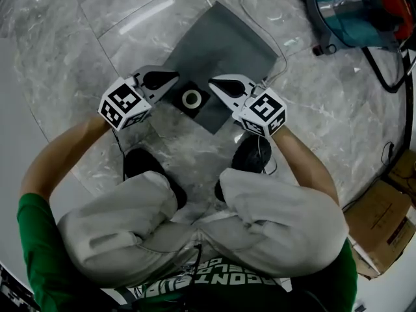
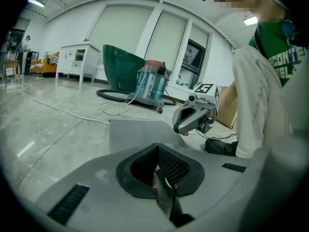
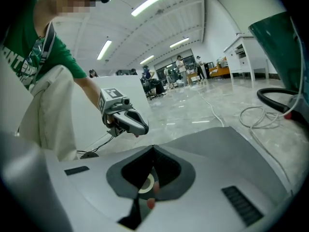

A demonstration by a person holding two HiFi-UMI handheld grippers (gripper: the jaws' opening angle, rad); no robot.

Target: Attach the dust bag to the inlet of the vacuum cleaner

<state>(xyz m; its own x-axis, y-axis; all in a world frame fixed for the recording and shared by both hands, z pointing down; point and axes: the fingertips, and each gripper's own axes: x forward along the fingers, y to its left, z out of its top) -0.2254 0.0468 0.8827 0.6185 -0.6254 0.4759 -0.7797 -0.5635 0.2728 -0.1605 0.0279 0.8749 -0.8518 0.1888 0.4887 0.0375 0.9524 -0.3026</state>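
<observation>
The dust bag (image 1: 227, 44) lay flat on the floor (image 1: 78, 38), with its collar ring (image 1: 192, 98) between the tips of the two pairs of jaws. The jaws of the left gripper (image 1: 173, 78) and right gripper (image 1: 214, 83) were together, empty. The vacuum cleaner (image 1: 354, 8) stood well apart.

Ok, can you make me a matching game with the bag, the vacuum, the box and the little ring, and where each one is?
Things:
1. flat grey fabric dust bag
2. teal round canister vacuum cleaner
3. brown cardboard box
4. small white ring

Places:
A. low at the head view's right edge
B. on the bag's black collar
C. spread on the marble floor, in the middle
D. top right corner of the head view

Pairs: 1-C, 2-D, 3-A, 4-B
</observation>
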